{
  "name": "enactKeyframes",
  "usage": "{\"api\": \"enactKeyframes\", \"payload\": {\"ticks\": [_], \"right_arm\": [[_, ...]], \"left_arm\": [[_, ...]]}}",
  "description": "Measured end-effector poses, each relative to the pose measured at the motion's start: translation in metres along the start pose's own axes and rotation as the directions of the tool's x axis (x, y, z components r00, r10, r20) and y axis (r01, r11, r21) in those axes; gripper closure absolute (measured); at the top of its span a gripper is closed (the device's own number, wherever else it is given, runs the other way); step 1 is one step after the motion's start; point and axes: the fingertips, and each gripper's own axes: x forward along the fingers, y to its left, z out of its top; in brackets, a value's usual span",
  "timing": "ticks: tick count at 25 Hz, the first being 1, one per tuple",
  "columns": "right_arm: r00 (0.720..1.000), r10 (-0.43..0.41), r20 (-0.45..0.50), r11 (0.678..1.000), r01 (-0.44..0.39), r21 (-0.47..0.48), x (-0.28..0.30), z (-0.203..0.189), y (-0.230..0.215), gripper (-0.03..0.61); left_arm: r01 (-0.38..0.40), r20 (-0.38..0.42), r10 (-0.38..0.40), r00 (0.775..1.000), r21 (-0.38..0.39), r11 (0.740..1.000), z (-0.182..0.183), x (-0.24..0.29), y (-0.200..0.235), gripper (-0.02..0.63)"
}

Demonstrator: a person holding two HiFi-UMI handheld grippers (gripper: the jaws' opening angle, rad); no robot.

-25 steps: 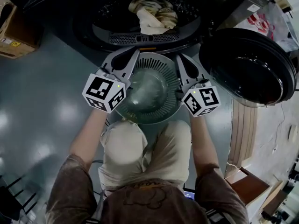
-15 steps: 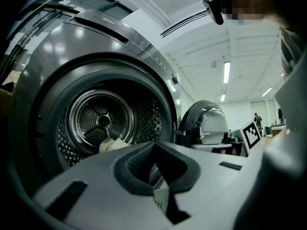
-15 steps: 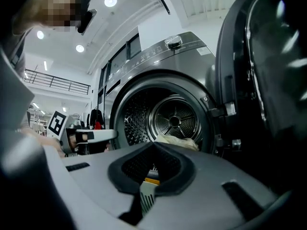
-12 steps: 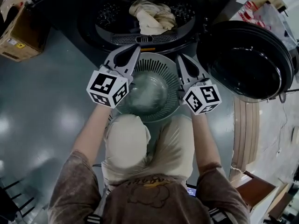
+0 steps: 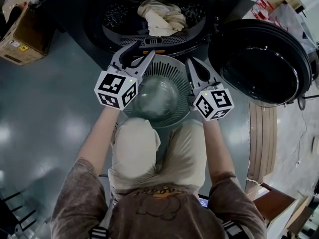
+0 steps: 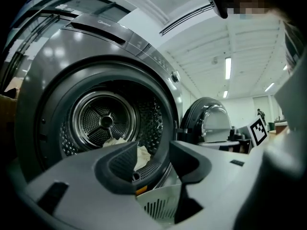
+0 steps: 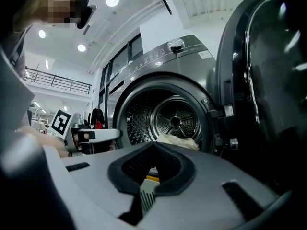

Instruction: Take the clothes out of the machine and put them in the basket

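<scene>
Cream and beige clothes (image 5: 162, 16) lie in the drum of the dark front-loading machine (image 5: 112, 14); they show in the left gripper view (image 6: 115, 143) and the right gripper view (image 7: 178, 140) too. A pale slotted basket (image 5: 172, 68) sits on the floor between the machine and the person's knees, empty. My left gripper (image 5: 137, 58) hovers over the basket's left rim, its jaws opening with nothing between them (image 6: 152, 161). My right gripper (image 5: 192, 66) is over the right rim, shut and empty (image 7: 153, 147). Both point level at the drum opening.
The machine's round door (image 5: 261, 63) stands swung open at the right, close beside my right gripper. A cardboard box (image 5: 20, 36) sits on the grey floor at the left. Wooden boards (image 5: 261, 133) lie at the right.
The left gripper's jaws have parted from shut. Both grippers stay over the basket, almost in the same place.
</scene>
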Motion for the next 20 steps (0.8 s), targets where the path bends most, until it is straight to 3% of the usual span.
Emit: {"api": "enactKeyframes", "payload": {"ticks": [7, 20], "right_arm": [[1.0, 0.003, 0.008, 1.0, -0.003, 0.009, 0.004, 0.0, 0.001, 0.581], [1.0, 0.001, 0.0, 1.0, -0.001, 0.022, 0.008, -0.004, 0.002, 0.581]], "left_arm": [[0.006, -0.072, -0.001, 0.997, 0.077, 0.997, -0.01, 0.029, 0.005, 0.174], [0.013, -0.22, 0.046, 0.974, 0.262, 0.965, -0.041, 0.118, 0.06, 0.117]]}}
